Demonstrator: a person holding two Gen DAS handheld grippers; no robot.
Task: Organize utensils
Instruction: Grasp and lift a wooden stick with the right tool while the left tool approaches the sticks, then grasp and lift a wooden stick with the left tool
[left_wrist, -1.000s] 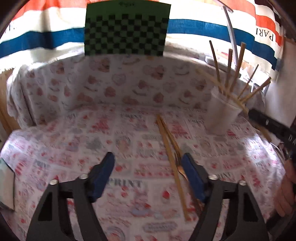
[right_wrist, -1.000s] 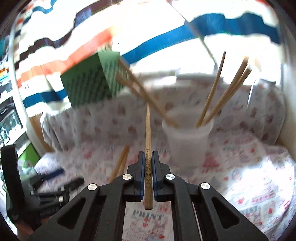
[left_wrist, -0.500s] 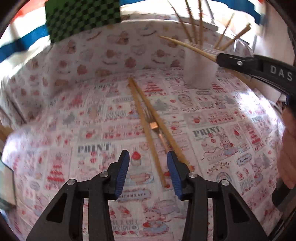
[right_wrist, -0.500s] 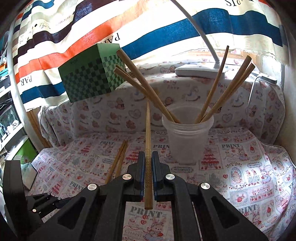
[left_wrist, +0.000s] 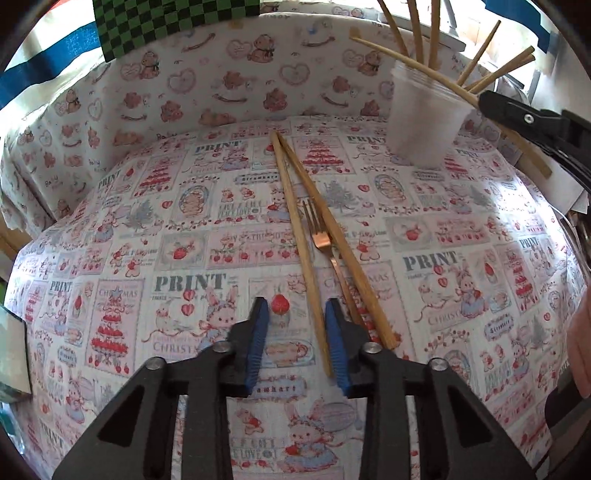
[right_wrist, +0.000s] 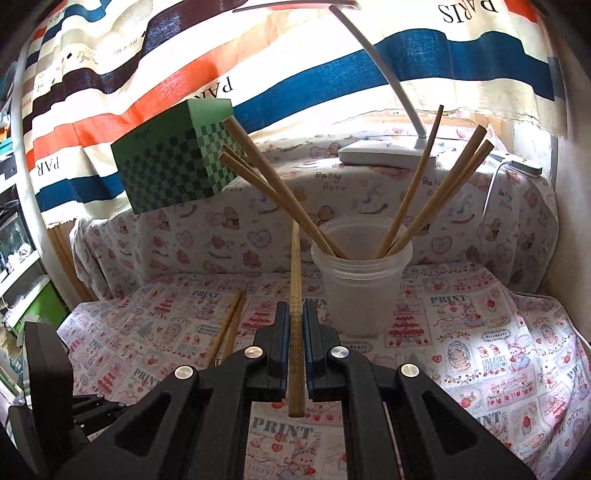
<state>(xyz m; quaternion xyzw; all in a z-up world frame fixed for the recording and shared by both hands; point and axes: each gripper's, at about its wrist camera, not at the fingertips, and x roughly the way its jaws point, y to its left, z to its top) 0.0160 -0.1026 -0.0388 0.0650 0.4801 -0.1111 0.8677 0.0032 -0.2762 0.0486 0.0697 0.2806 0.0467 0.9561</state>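
**Two chopsticks and a fork on the cloth, one chopstick in the right gripper**

The left gripper (left_wrist: 295, 314) hangs with its fingers parted, holding nothing. Between its fingertips, close to the right-hand one, lies the near end of one loose chopstick (left_wrist: 299, 236); the second chopstick (left_wrist: 332, 236) runs outside that finger, and a copper fork (left_wrist: 319, 236) lies between the two (its handle passes under the right finger). Ahead and to the right stands the plastic cup (right_wrist: 360, 291), holding six chopsticks leaning outward. The right gripper (right_wrist: 295, 314) is clamped on a patterned chopstick (right_wrist: 295, 295), whose tip points just left of the cup. Behind stand a green checkered box (right_wrist: 173, 173) and a white lamp (right_wrist: 384, 151).
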